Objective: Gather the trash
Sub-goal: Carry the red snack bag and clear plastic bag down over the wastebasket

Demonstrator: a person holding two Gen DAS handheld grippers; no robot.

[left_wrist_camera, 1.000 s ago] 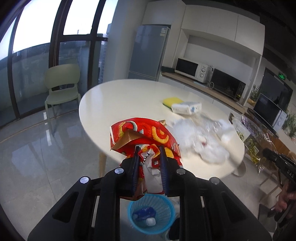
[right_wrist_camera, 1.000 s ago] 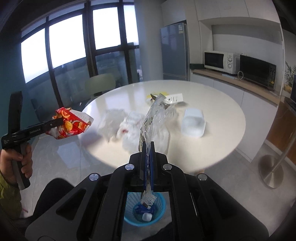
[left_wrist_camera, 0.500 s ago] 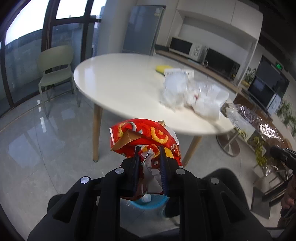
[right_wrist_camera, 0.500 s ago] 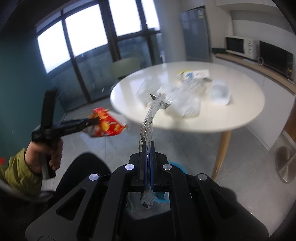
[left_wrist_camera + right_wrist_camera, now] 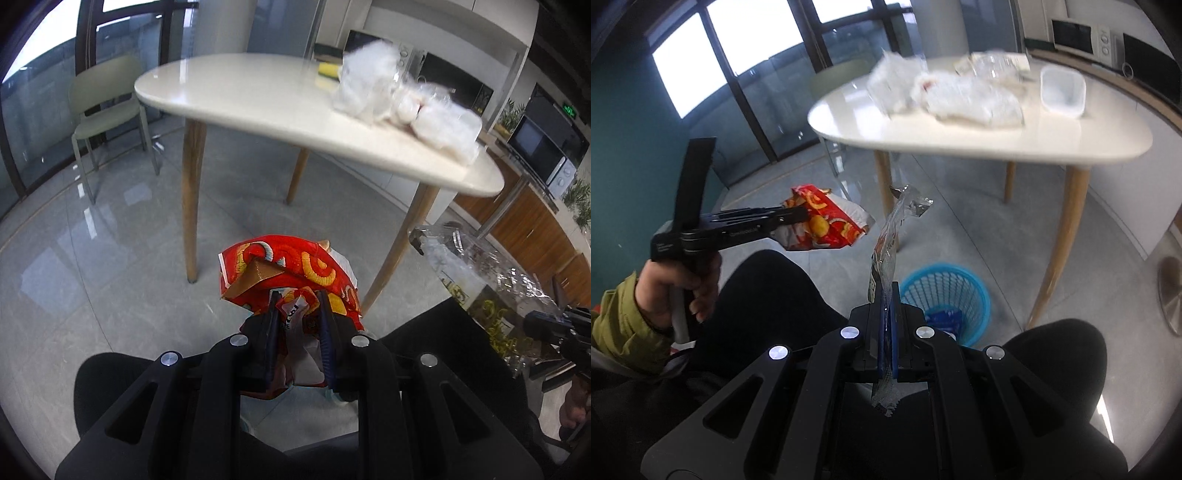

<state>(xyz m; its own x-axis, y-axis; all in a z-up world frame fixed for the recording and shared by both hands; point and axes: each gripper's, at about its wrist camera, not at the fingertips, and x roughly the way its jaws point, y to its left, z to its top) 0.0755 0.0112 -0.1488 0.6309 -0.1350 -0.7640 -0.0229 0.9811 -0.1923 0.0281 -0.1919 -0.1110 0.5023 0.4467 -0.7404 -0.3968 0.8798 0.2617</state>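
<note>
My left gripper point(image 5: 297, 301) is shut on a crumpled red snack bag point(image 5: 284, 269), held in the air over the floor in front of the table. In the right wrist view the same left gripper point(image 5: 803, 216) and red snack bag point(image 5: 827, 225) hang at the left. My right gripper point(image 5: 885, 291) is shut on a clear plastic wrapper point(image 5: 892, 229) that stands up from its jaws; that clear wrapper point(image 5: 484, 273) shows at the right of the left wrist view. A blue mesh bin point(image 5: 947, 299) with some trash inside stands on the floor just right of my right gripper.
A white round table point(image 5: 258, 99) on wooden legs holds crumpled white plastic bags point(image 5: 964, 96) and a clear food box point(image 5: 1062, 90). A pale green chair point(image 5: 107, 103) stands by the windows. The person's dark-clad knees point(image 5: 768, 295) lie below both grippers. Grey tiled floor point(image 5: 110, 258) surrounds the table.
Both grippers have come down from table height to below the tabletop, each still holding its piece of trash. The blue bin has come into open view beside my right gripper.
</note>
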